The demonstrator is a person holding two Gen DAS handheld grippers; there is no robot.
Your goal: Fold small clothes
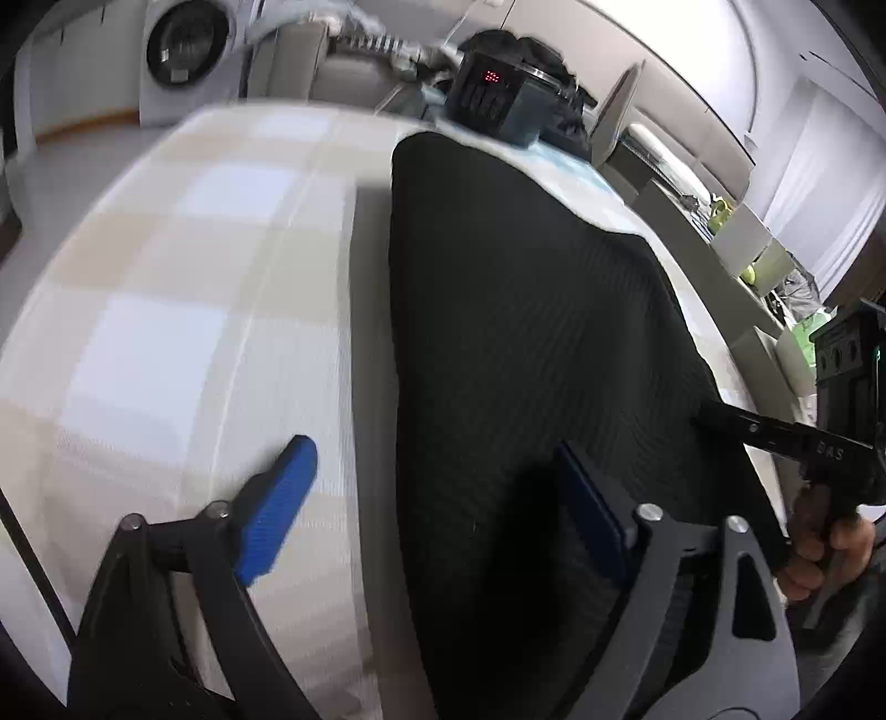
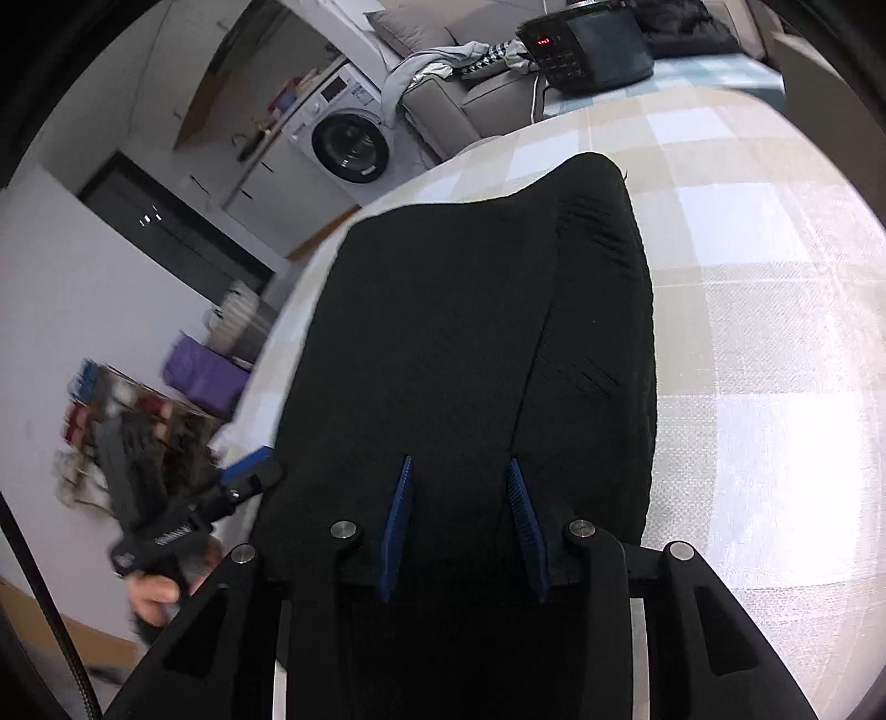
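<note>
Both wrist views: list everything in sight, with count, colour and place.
garment: one, black, flat on the cloth.
cloth: one, beige-white check, covering the table.
device: one, black with red digits, far table end.
washer: one, white, by the far wall.
sofa: one, grey, clothes heaped on it.
left gripper: blue pads, open astride the garment's edge.
right gripper: blue pads, narrowly apart over the garment.
hand: one, on the right gripper's handle.

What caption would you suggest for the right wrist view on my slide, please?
Right gripper poised over a black garment on a checked cloth, left gripper at its edge.
</note>
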